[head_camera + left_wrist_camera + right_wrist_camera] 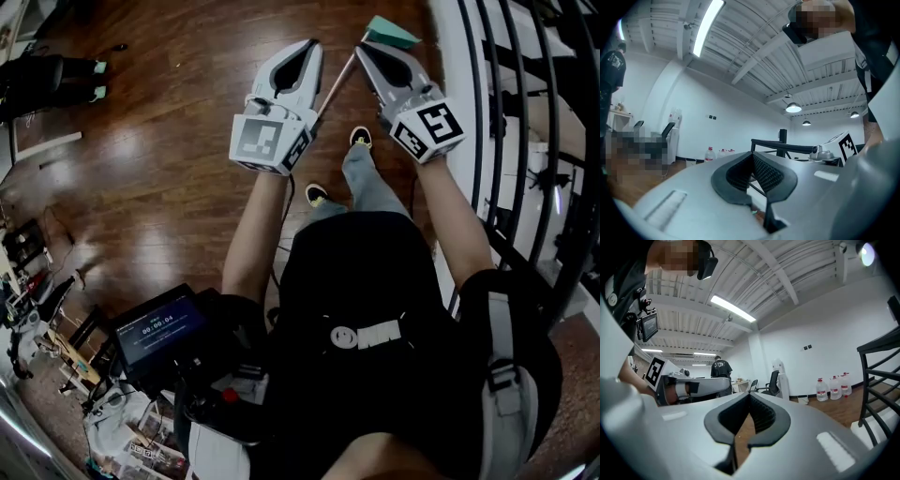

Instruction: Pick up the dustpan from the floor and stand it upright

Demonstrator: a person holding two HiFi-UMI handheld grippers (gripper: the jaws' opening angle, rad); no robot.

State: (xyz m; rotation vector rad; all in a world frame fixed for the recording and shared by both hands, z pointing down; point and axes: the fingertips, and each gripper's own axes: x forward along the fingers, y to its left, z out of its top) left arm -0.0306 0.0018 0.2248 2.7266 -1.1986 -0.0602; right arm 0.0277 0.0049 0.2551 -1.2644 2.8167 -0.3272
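Two closed claws, left claw [310,44], right claw [361,48], dustpan [392,34] on floor [169,141] beside black railing [488,94]

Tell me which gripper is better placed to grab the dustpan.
Right, probably: the right gripper tip sits beside the teal dustpan, where its handle joins; the left gripper points past that handle. Both are shut.

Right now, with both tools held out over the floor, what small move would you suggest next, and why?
Probably open the right tool before lowering it. Its jaws are shut and empty, and the dustpan lies on the floor ahead of it, its handle passing between this tool and the left tool.
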